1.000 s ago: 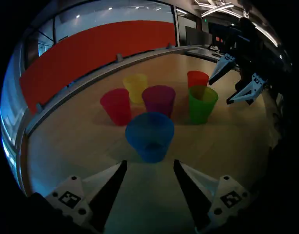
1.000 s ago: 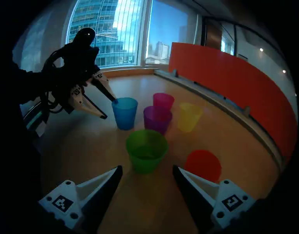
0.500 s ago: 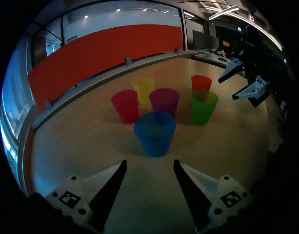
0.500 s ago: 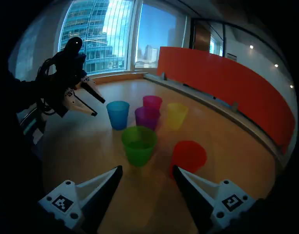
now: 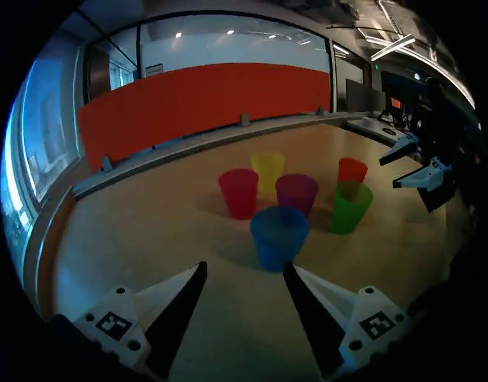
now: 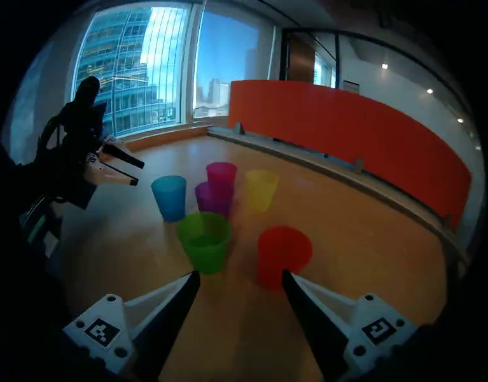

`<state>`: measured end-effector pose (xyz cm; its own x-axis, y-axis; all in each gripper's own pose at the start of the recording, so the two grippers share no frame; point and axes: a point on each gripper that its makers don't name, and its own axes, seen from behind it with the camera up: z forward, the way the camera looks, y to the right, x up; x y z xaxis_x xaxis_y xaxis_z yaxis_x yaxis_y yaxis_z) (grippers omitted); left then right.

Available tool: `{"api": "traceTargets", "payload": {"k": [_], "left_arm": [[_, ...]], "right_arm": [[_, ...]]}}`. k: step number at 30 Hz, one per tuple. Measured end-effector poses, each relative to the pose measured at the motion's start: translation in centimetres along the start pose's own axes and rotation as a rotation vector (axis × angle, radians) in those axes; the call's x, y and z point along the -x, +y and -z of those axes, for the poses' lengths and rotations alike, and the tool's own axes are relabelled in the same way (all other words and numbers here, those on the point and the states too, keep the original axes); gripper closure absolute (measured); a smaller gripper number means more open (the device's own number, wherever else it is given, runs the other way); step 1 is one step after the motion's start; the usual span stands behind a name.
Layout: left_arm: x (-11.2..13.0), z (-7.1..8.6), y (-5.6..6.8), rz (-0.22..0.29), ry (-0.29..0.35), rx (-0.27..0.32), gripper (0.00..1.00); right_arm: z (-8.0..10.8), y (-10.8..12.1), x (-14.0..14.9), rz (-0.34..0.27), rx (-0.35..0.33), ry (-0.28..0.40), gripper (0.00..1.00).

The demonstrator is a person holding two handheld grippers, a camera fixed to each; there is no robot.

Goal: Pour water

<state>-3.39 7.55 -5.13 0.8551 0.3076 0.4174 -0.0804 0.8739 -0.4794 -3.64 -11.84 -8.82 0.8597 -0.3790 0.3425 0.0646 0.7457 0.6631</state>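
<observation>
Six plastic cups stand upright in a tight cluster on a wooden desk (image 6: 383,254). In the right gripper view, the green cup (image 6: 204,240) and the red cup (image 6: 282,254) are nearest, side by side with a small gap, green on the left. Behind the green one is the purple cup (image 6: 212,197), with the magenta cup (image 6: 221,175) just beyond it. The blue cup (image 6: 169,197) is to their left and the yellow cup (image 6: 261,189) to their right. Whether any cup holds water cannot be told.

The right gripper (image 6: 240,274) has its jaws released, with nothing between them. Their tips lie near the green and red cups but touch neither.

In the left gripper view, the left gripper (image 5: 244,264) also has its jaws spread and empty. The blue cup stands just beyond their tips, a little to the right. In the right gripper view this gripper shows at far left, held above the desk, its fingers pointing toward the blue cup and apart from it.

A long orange wall (image 6: 371,137) runs along the far edge of the desk. Tall windows (image 6: 161,70) show city towers.
</observation>
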Motion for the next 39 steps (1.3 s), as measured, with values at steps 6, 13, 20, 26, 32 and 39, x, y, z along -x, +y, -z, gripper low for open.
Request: {"api": "traceTargets", "payload": {"k": [6, 13, 20, 26, 32, 39], "left_arm": [[-0.9, 0.6, -1.2, 0.032, 0.056, -0.057, 0.11], [-2.2, 1.4, -2.8, 0.074, 0.126, -0.134, 0.11], [-3.5, 1.8, -3.2, 0.104, 0.187, -0.163, 0.11], [-4.5, 2.0, -3.8, 0.098, 0.225, -0.208, 0.12], [-6.3, 2.7, -4.4, 0.097, 0.293, -0.261, 0.12], [-7.9, 3.5, -4.7, 0.136, 0.365, -0.303, 0.12]], "right_arm": [[0.5, 1.3, -0.3, -0.034, 0.072, 0.012, 0.01], [1.1, 3.2, -0.8, -0.088, 0.170, 0.039, 0.01], [1.8, 4.4, -0.7, -0.142, 0.239, 0.067, 0.01], [2.3, 5.8, -1.3, -0.194, 0.296, 0.109, 0.01], [3.1, 8.2, -2.5, -0.228, 0.387, 0.177, 0.01], [4.3, 10.3, -4.5, -0.270, 0.467, 0.293, 0.01]]}}
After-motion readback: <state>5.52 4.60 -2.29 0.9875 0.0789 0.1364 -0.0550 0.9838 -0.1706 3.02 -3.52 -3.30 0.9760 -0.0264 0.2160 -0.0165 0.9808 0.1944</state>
